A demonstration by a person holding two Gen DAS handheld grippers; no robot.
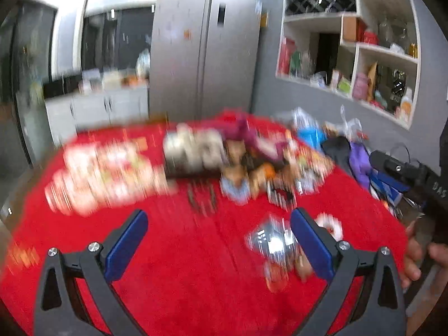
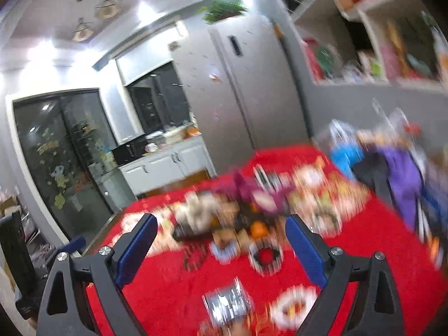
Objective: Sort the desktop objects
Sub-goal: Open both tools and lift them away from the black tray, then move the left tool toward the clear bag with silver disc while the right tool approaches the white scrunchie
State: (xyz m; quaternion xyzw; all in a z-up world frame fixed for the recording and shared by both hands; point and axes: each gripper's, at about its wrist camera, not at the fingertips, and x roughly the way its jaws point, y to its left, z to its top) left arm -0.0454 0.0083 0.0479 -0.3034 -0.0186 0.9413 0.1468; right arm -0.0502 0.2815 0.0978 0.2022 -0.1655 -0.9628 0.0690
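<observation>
Motion blur smears both views. A table under a red cloth carries a heap of mixed objects: a dark box with pale print, a magenta bag and white-and-red packets. My left gripper hangs open over bare cloth, and a shiny silver packet lies just inside its right finger, apart from the pads. My right gripper is open too, holding nothing. Below it lie the silver packet, a white ring-shaped thing and a round white thing with a red centre.
A grey fridge stands behind the table, and wall shelves are at the right. Purple cloth and a blue thing crowd the table's right edge. A person's hand holds a black handle at the right.
</observation>
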